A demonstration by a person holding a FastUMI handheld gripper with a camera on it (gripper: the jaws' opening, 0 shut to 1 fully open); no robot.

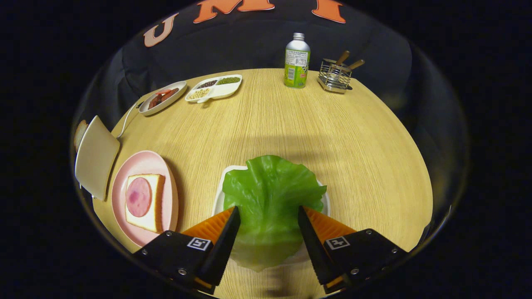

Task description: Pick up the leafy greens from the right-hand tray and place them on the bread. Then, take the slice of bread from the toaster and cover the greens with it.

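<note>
- Your gripper point(269, 216) sits at the bottom centre of the frame with its two fingers spread apart, one on either side of the leafy greens point(270, 199). You cannot tell whether the pads touch the leaf edges, but they are not pinching it yet.
- The greens lie on the white tray point(219, 195), lower centre of the frame, draped over it so that the near edge of the leaf hangs past the tray toward you. Judged from that, the first pick has not happened.
- The bread point(154, 203) waits on the pink plate point(145, 166) at lower left, just beside the tray, with a round slice of ham point(138, 196) on top and no greens on it yet.
- The toaster point(95, 157) stands at the far left, just past the plate, and a slice of bread point(80, 133) peeks out behind it, untouched as far as you can see.
- So nothing of the task looks finished: you are at the very start of step one, lined up to close on the leaf.
- Left for you: squeeze and lift the greens, carry them left onto the ham-topped bread, let go, then fetch the toaster slice and lay it over the greens.
- At the upper part of the frame a bottle point(297, 62), a wire holder point(335, 77), a divided dish point(215, 88) and an oval dish point(163, 98) stand well apart from your work.
</note>
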